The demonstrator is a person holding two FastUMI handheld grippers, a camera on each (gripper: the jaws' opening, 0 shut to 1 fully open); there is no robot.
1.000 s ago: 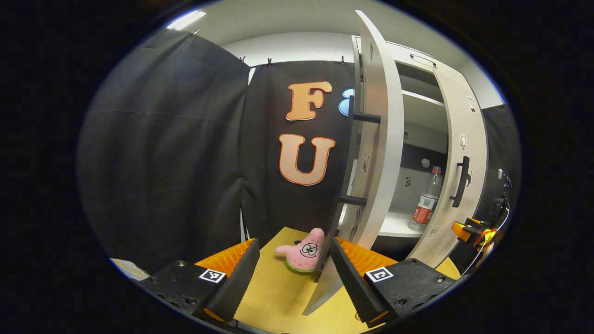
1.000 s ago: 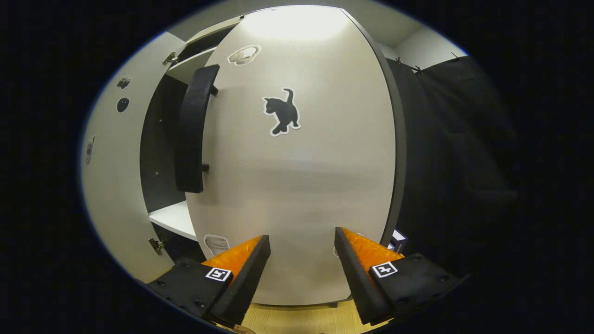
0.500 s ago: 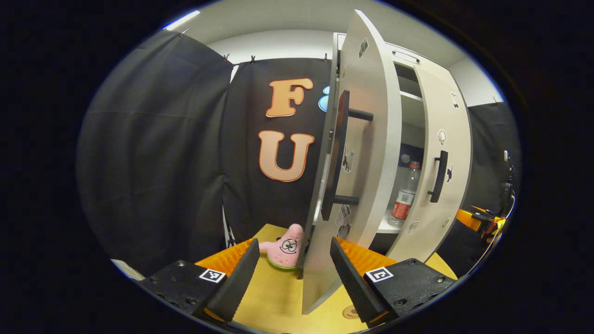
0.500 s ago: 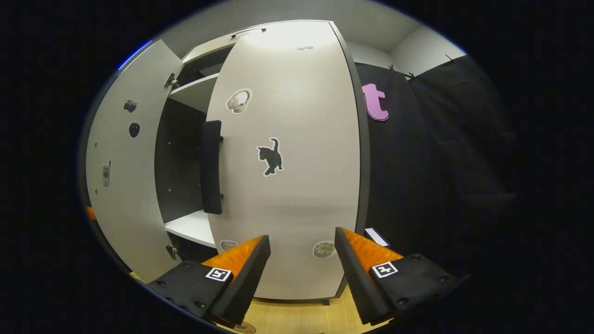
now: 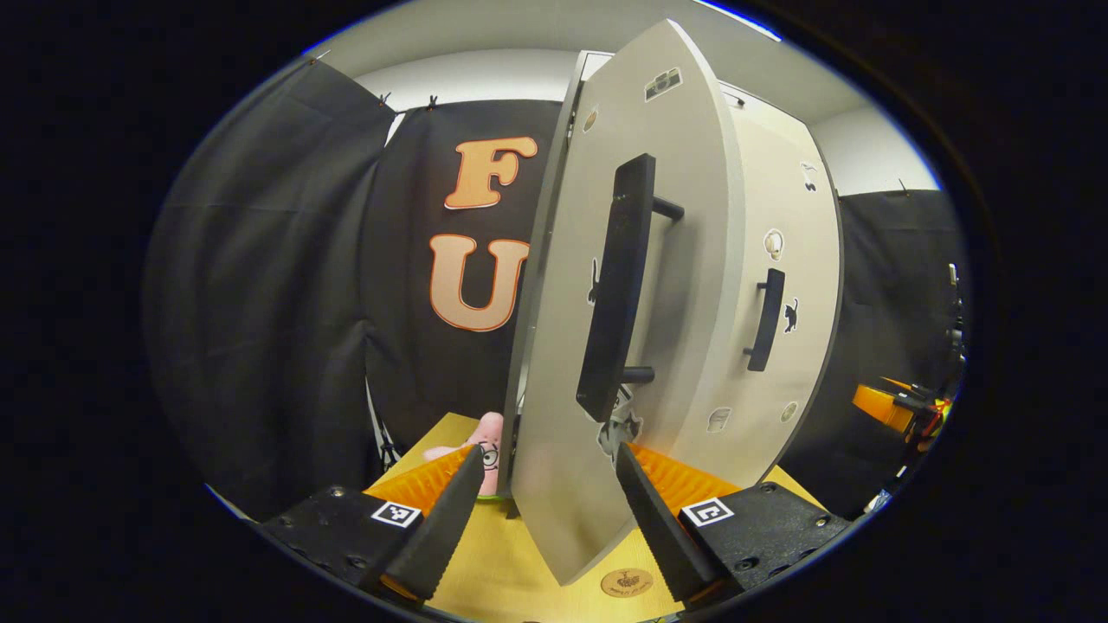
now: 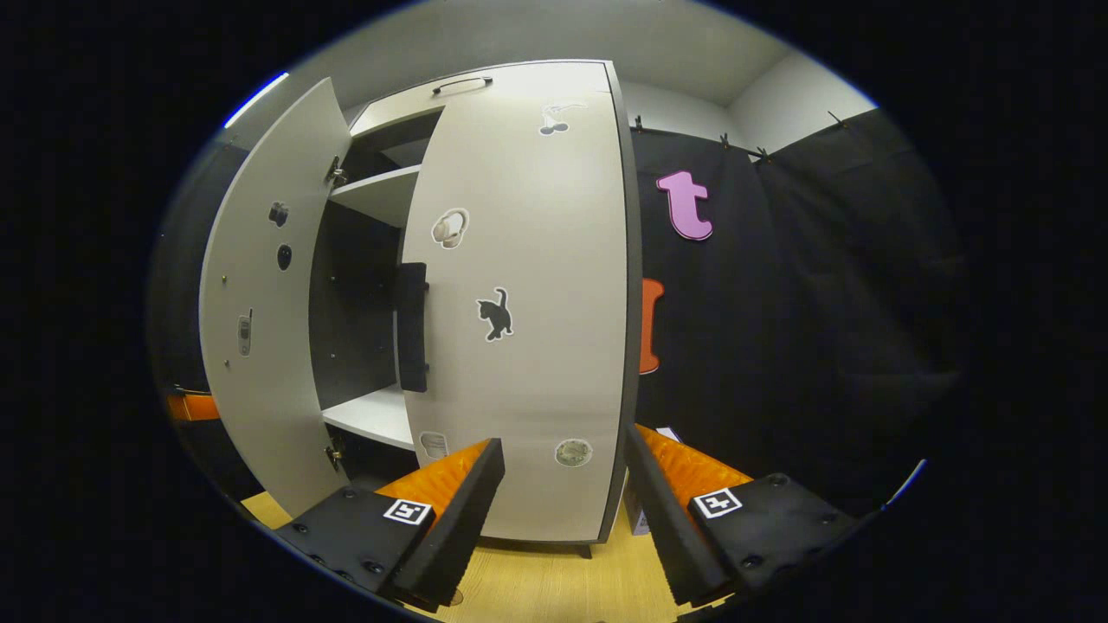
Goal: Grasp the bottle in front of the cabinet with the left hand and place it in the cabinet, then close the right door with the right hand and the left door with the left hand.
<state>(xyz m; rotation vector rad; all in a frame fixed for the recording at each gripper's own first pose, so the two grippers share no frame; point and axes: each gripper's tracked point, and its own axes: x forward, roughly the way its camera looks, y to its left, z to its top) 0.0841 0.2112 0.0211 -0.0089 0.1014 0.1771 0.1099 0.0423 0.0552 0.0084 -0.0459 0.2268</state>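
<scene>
**Left door swinging in, right door home**

Swung further toward shut since a second ago: left door [image 5: 571, 363], now showing its outer face and long black handle [image 5: 616, 285] in the left gripper view, where earlier only its edge and the bottle behind it showed. Right door [image 6: 528, 303] now flat across the cabinet [image 6: 381, 195] front, seemingly shut or nearly so, with the right gripper [image 6: 563, 506] drawn back from the panel it crowded earlier.

Left gripper [image 5: 545, 510]: fingers spread wide, holding nothing, lower corner of the left door sitting between them; whether a finger touches the panel cannot be told. Right gripper: likewise spread wide and empty, apart from the right door.

Bottle hidden behind the doors now; judged to stand on the cabinet's lower shelf [image 6: 368, 415].

Handling judgement for the left door: stiff, light panel on hinges, smooth and slippery face, so likely to swing freely under a gentle push. Best contact low on the outer face near the free edge, or on the handle. Risk: a finger caught in the closing gap between the doors.

Pink plush toy [image 5: 485, 454] on the wooden table [image 5: 519, 571], partly behind the left door.
</scene>
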